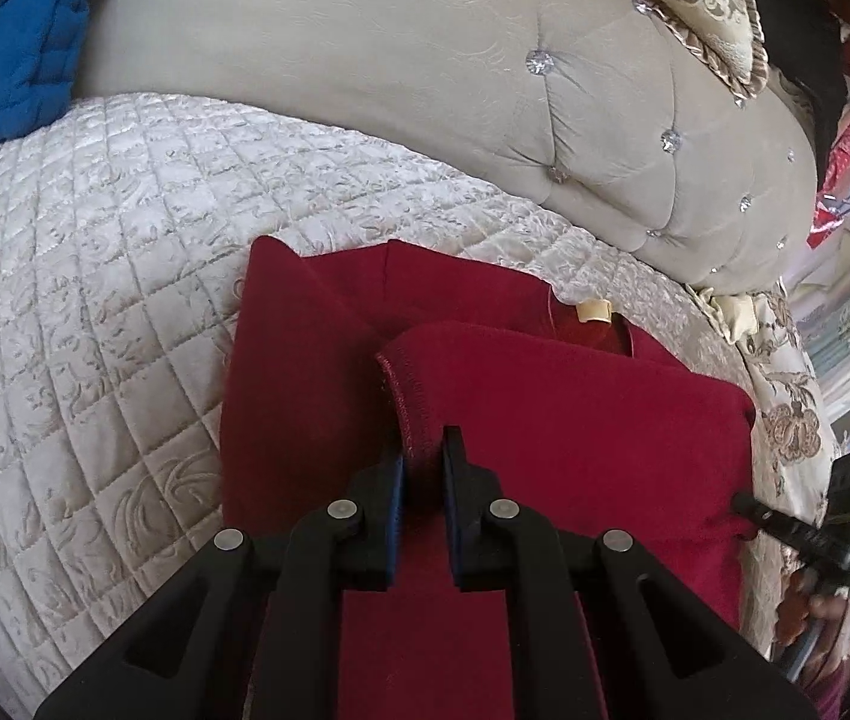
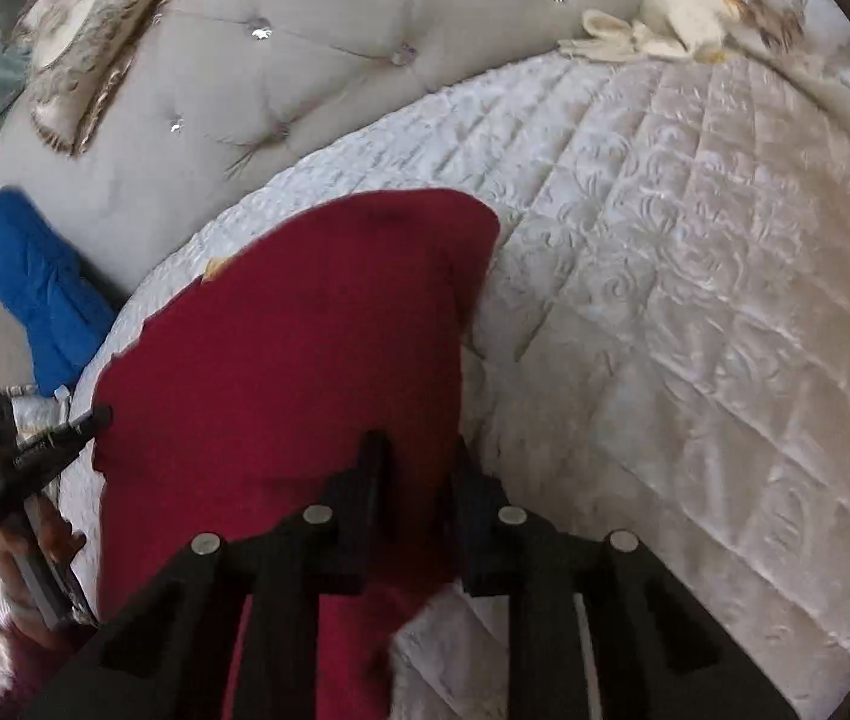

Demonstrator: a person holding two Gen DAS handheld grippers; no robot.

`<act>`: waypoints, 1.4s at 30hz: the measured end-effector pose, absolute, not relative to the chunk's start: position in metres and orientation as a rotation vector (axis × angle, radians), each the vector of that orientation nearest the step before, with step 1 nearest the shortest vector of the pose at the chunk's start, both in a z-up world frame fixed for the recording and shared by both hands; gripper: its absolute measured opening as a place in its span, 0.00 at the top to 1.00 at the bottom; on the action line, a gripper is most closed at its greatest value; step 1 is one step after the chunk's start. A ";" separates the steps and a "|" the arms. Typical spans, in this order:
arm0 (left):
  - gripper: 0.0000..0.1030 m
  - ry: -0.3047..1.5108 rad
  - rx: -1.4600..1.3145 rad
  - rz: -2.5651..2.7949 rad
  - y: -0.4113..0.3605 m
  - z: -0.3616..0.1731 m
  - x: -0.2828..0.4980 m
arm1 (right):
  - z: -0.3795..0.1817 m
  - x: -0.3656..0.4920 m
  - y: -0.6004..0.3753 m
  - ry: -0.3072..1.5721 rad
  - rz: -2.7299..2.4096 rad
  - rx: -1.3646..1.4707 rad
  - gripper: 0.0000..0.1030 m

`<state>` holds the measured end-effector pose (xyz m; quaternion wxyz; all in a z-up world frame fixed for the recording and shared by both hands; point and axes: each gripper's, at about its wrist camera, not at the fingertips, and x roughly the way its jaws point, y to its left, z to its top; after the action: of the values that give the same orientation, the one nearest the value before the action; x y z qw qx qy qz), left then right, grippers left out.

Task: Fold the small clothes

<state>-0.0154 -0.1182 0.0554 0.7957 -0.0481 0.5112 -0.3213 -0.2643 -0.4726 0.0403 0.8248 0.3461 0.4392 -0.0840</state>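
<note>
Our left hand-held gripper (image 1: 425, 450) is clenched on the stitched hem of the red garment (image 1: 574, 420), which lies on the quilted bed (image 1: 95, 300). Our right hand-held gripper (image 2: 419, 468) grips the garment's edge at 6 o'clock.

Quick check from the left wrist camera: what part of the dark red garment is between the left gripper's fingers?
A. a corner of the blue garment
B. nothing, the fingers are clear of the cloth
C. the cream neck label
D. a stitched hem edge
D: the left gripper is shut on the stitched hem edge of the dark red garment; the cream neck label lies farther back, untouched.
</note>
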 end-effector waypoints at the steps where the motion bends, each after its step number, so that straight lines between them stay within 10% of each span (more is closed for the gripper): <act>1: 1.00 1.099 -0.102 -0.689 -0.118 0.055 -0.015 | 0.047 -0.267 -0.479 0.893 -0.180 0.776 0.80; 5: 1.00 1.116 -0.112 -0.680 -0.117 0.052 -0.011 | 0.056 -0.265 -0.509 0.753 -0.264 0.916 0.33; 7: 1.00 1.121 -0.111 -0.679 -0.116 0.050 -0.010 | 0.048 -0.250 -0.520 0.750 -0.233 0.976 0.34; 10: 1.00 1.135 -0.112 -0.669 -0.115 0.045 -0.007 | 0.028 -0.221 -0.529 0.777 -0.191 1.052 0.81; 14: 1.00 1.135 -0.098 -0.664 -0.116 0.043 -0.005 | 0.034 -0.222 -0.546 0.654 -0.311 1.033 0.93; 29: 1.00 1.043 -0.026 -0.610 -0.117 0.049 -0.020 | 0.040 -0.231 -0.473 0.964 -0.355 0.721 0.63; 36: 0.94 0.976 0.038 -0.574 -0.113 0.057 -0.035 | 0.061 -0.264 -0.446 0.962 -0.372 0.666 0.33; 42: 0.94 0.946 0.048 -0.528 -0.097 0.064 -0.050 | 0.056 -0.280 -0.432 0.977 -0.409 0.561 0.68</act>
<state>-0.0497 -0.0970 0.0635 0.8565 0.0226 0.4502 -0.2512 -0.2797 -0.4323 0.0562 0.8258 0.2642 0.4596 -0.1923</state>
